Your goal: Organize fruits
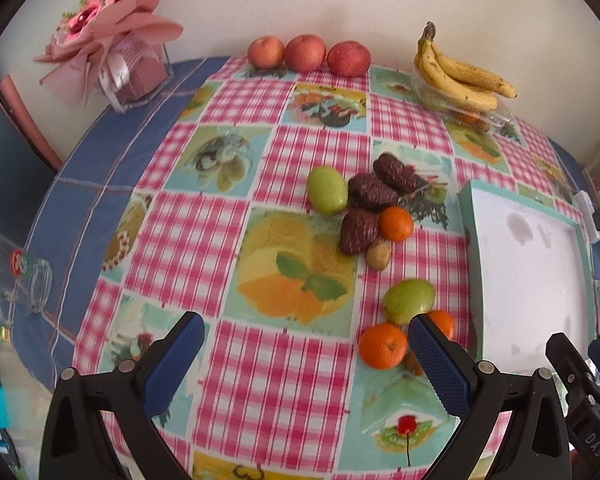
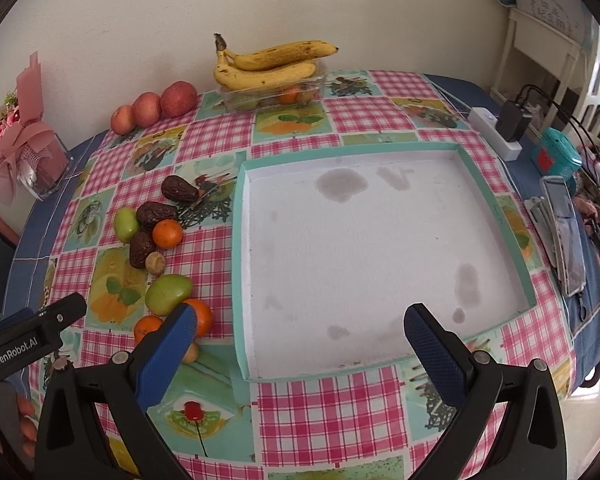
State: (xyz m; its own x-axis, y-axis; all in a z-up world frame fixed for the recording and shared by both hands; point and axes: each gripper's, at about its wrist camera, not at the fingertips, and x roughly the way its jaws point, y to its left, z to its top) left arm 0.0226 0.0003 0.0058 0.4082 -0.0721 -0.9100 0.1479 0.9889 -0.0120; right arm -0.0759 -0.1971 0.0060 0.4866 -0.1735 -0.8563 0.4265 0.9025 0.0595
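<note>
left hand-held gripper [image 1: 304, 344]: jaws wide apart, holding nothing, above bench [image 1: 260, 360]
right hand-held gripper [image 2: 300, 330]: spread wide, empty, over tray [image 2: 239, 280]
fruits [image 1: 364, 208]: loose pile on bench, left of tray

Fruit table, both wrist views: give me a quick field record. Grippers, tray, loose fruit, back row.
left gripper: open, holds nothing, above the checked tablecloth
right gripper: open, holds nothing, over the tray's near edge
shallow white tray with teal rim: no fruit inside, grey stains
loose fruit left of tray: two green mangoes, three oranges, three brown dates, small tan fruits
back row: three red apples, yellow bananas on clear plastic box
</note>
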